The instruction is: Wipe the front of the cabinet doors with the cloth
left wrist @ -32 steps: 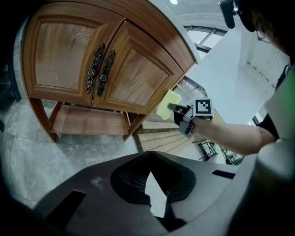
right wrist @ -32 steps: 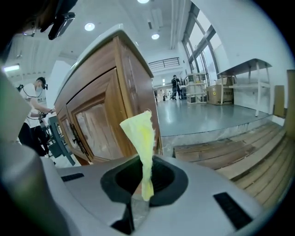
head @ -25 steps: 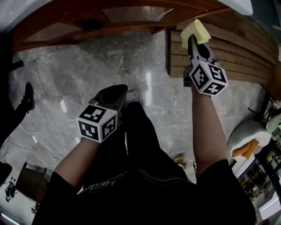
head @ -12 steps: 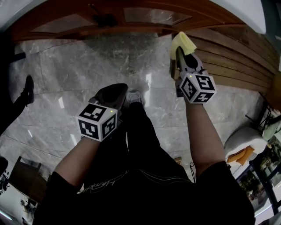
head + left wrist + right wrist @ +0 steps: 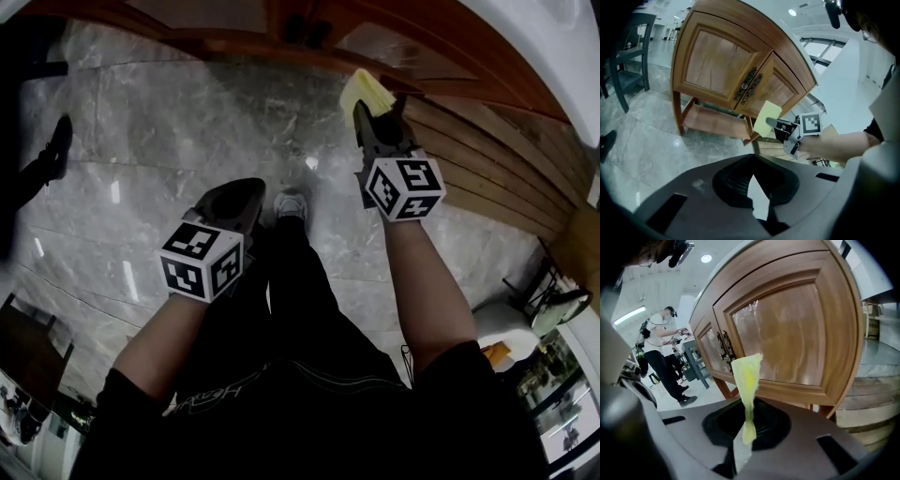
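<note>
While right claw (image 5: 375, 112) pinches cloth (image 5: 360, 90) | cabinet doors (image 5: 787, 333) wooden | floor (image 5: 187, 122) grey marble

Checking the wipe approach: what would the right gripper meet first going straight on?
Probably the cabinet door, touched first by the yellow cloth clamped in the right gripper; depth is unclear.

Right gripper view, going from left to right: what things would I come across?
Standing person → metal door handles → yellow cloth → slatted wooden platform.
</note>
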Demonstrator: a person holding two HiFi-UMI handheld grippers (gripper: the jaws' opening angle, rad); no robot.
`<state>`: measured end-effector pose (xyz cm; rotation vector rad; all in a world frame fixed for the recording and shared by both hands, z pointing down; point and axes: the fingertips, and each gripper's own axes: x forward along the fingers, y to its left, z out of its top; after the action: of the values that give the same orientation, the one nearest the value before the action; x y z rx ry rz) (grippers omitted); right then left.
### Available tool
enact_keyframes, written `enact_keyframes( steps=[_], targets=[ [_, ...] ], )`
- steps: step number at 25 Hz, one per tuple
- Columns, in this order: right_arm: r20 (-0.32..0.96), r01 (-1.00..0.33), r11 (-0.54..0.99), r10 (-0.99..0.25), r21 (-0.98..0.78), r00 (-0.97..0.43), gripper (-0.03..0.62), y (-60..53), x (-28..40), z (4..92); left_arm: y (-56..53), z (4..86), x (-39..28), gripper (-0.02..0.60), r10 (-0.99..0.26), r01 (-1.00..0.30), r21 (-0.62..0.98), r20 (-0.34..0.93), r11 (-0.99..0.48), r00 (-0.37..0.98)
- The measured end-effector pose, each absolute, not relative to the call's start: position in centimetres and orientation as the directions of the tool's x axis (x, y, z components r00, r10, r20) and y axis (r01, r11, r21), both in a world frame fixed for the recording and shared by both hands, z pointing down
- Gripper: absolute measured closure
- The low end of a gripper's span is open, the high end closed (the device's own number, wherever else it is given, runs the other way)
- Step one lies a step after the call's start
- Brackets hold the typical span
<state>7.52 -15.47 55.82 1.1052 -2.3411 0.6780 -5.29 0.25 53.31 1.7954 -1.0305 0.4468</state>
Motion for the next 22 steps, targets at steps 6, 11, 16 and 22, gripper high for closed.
enact_keyframes(
  steps=[6, 11, 16, 22],
  targets=[
    [0.599, -0.737, 0.636, -0.504, -0.229, -0.621, 0.553, -15.2, 2.7, 56.7, 1.6, 53.8, -8.1, 0.575, -0.484, -0.815, 0.574, 0.691, -0.086, 0.537],
    [0.599, -0.704, 0.671, -0.472, -0.232, -0.647, 0.553, -15.8, -0.7, 57.2, 2.3, 54.3, -10.5, 0.575, -0.512, -0.818, 0.574, 0.695, -0.027, 0.504],
    [0.598, -0.697, 0.679, -0.468, -0.229, -0.651, 0.553, -16.9, -2.6, 57.6, 2.8, 55.0, -12.7, 0.575, -0.524, -0.824, 0.566, 0.707, 0.017, 0.475],
    [0.607, -0.743, 0.635, -0.511, -0.210, -0.608, 0.553, -19.1, -2.1, 58.5, 2.6, 55.2, -13.3, 0.575, -0.526, -0.825, 0.563, 0.714, 0.039, 0.463]
  ],
)
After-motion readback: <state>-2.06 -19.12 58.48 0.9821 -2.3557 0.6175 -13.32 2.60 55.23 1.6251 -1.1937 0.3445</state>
